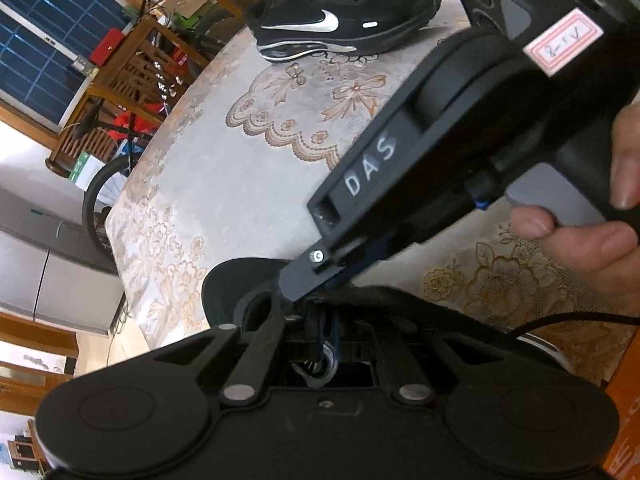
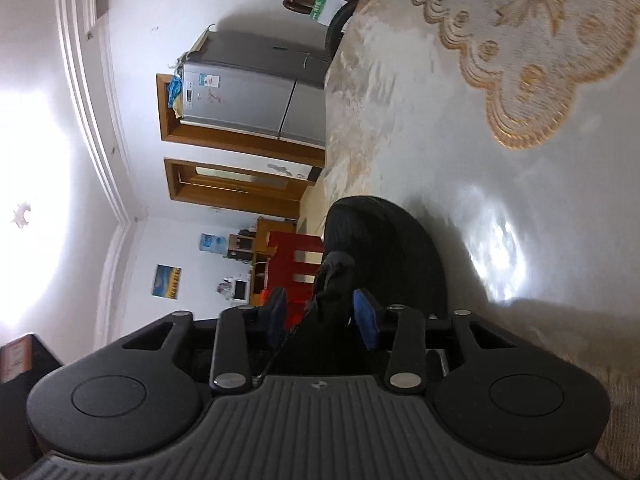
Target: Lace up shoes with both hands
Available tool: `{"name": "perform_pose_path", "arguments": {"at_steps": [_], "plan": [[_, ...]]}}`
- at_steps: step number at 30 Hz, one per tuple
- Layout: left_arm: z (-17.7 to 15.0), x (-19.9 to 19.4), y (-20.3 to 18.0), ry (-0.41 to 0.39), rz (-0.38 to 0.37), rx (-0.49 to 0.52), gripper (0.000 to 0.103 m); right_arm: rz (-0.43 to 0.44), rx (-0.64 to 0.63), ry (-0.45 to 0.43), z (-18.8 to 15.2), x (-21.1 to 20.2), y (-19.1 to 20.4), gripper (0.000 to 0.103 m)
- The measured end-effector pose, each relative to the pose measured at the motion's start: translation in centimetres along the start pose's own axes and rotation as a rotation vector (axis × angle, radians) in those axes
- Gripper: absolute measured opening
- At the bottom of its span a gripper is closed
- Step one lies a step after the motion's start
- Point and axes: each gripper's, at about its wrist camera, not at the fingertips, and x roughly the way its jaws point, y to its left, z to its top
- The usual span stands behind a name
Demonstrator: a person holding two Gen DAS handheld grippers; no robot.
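Observation:
A black shoe [image 1: 234,286] lies on the embroidered tablecloth [image 1: 240,184], right under both grippers. My left gripper [image 1: 320,340] is shut over the shoe's opening, pinching what looks like a dark shoelace [image 1: 320,330]. A hand [image 1: 600,236] holds my right gripper [image 1: 306,290], which reaches in from the upper right with its tips just above the left one. In the right wrist view the right gripper [image 2: 320,316] is open. Black material of the shoe [image 2: 384,248] stands between its blue pads [image 2: 366,316]. A gap shows at the left pad, and a thin lace [image 2: 280,348] trails back from there.
A second black shoe with a white swoosh [image 1: 340,20] sits at the far side of the table, with lace behind it. The table edge [image 1: 120,240] curves along the left. Beyond it stand wooden chairs [image 1: 132,64], a bicycle wheel [image 1: 96,200] and a fridge [image 2: 248,92]. An orange box [image 1: 624,420] is at lower right.

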Motion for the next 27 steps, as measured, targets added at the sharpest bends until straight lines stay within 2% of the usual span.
{"name": "perform_pose_path", "arguments": {"at_steps": [1,3,5,8,11,14,16,17,20,21,23,24,26,27], "plan": [[-0.1,-0.2,0.1,0.001,0.010,-0.007,0.009,-0.001,-0.012,-0.005,0.1,0.1,0.2,0.003],[-0.5,-1.0,0.5,-0.009,0.036,-0.026,0.018,-0.041,-0.077,-0.032,0.3,-0.4,1.5,0.003],[-1.2,-2.3,1.5,-0.025,0.040,-0.096,0.036,-0.045,-0.165,-0.059,0.6,-1.3,3.3,0.004],[-2.7,-4.5,3.6,-0.051,0.024,-0.243,0.038,0.013,-0.191,-0.093,1.4,-2.8,5.2,0.004],[-4.3,-6.0,5.6,-0.064,0.036,-0.389,0.042,0.102,-0.203,-0.134,2.6,-4.3,7.6,0.004],[-5.9,-6.2,6.9,-0.055,0.054,-0.500,0.043,0.238,-0.224,-0.189,4.4,-6.1,10.9,0.004],[-6.9,-5.9,7.3,-0.042,0.073,-0.550,0.043,0.326,-0.264,-0.234,5.9,-7.3,13.9,0.005],[-7.4,-5.9,7.5,-0.041,0.075,-0.569,0.043,0.371,-0.291,-0.253,6.6,-8.1,15.4,0.001],[-8.4,-5.7,7.7,-0.041,0.072,-0.621,0.043,0.552,-0.348,-0.318,8.9,-10.6,20.2,0.001],[-8.6,-5.8,7.7,-0.041,0.071,-0.633,0.043,0.565,-0.399,-0.347,9.5,-11.4,21.9,0.001],[-9.2,-5.6,7.5,-0.039,0.066,-0.654,0.043,0.521,-0.532,-0.393,10.1,-12.8,25.0,0.001],[-9.5,-5.5,7.4,-0.035,0.060,-0.663,0.043,0.447,-0.577,-0.370,10.2,-12.5,25.7,0.001],[-10.0,-4.9,7.0,-0.024,0.049,-0.671,0.043,0.274,-0.613,-0.259,10.2,-10.7,25.8,0.013],[-10.3,-4.6,6.7,-0.012,0.046,-0.669,0.044,0.178,-0.603,-0.172,9.9,-9.1,24.7,0.018]]}}
